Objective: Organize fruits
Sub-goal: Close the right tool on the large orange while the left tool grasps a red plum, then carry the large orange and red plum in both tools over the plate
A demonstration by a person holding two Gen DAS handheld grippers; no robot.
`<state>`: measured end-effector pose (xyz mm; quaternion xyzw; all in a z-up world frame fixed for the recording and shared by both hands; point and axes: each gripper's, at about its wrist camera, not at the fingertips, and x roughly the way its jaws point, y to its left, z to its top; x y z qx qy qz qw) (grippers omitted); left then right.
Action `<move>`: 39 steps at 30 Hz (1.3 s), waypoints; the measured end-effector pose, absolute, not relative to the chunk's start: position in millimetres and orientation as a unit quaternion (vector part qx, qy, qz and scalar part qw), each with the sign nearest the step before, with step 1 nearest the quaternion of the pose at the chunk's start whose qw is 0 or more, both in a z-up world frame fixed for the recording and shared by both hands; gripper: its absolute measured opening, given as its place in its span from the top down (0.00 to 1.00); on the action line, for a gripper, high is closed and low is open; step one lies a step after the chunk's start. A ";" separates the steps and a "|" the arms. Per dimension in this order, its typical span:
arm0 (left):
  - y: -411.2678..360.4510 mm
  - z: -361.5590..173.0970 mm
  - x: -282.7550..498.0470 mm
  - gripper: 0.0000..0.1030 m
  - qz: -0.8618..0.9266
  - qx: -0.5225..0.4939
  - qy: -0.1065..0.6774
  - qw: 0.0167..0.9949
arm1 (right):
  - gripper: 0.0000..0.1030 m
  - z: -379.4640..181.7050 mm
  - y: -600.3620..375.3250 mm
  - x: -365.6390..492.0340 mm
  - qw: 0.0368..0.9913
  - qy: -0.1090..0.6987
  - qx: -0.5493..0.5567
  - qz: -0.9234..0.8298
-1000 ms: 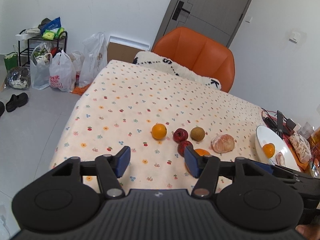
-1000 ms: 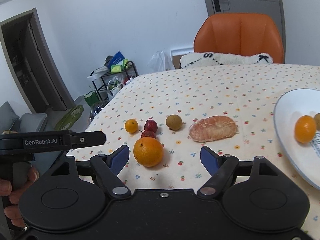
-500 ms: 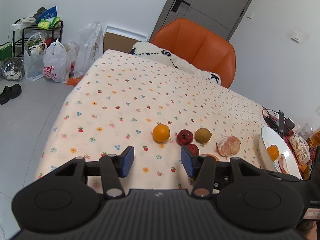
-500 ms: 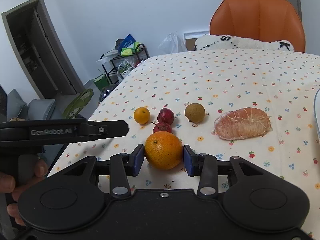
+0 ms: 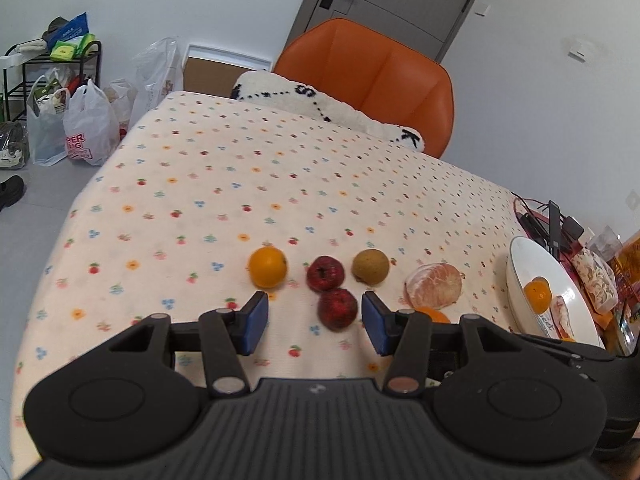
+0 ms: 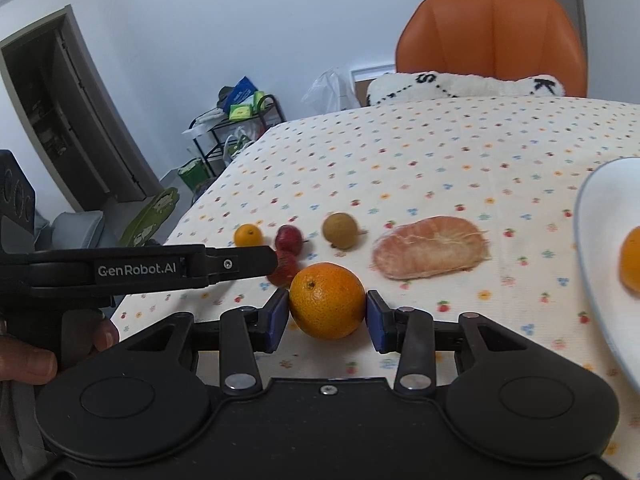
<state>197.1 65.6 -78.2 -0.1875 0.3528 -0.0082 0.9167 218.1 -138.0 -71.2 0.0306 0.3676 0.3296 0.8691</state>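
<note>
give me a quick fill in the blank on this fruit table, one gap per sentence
1. The right gripper is shut on the large ____.
2. The left gripper is open, with a dark ____ fruit between its fingers.
3. The peeled citrus lies on the tablecloth, not on the white ____.
4. The chair behind the table is ____.

Missing words: orange; red; plate; orange

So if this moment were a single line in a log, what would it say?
right gripper: shut on large orange | left gripper: open, around red fruit | plate: one small orange
</note>
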 end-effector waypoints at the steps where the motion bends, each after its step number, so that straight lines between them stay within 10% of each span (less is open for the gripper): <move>1: 63.4 -78.4 198.3 0.51 -0.008 -0.186 0.353 0.917 | 0.62 -70.8 -140.9 218.4 0.870 0.367 0.033 0.327; 7: 50.8 -83.4 205.5 0.54 -0.005 -0.169 0.359 0.918 | 0.62 -64.5 -155.7 219.3 0.878 0.358 0.037 0.316; 13: 42.4 -84.8 212.1 0.78 0.005 -0.154 0.361 0.920 | 0.62 -54.8 -175.6 217.9 0.886 0.345 0.047 0.306; 39: -47.7 -45.3 213.7 0.79 -0.055 -0.118 0.332 0.934 | 0.62 -41.6 -297.9 228.2 0.926 0.303 0.096 0.205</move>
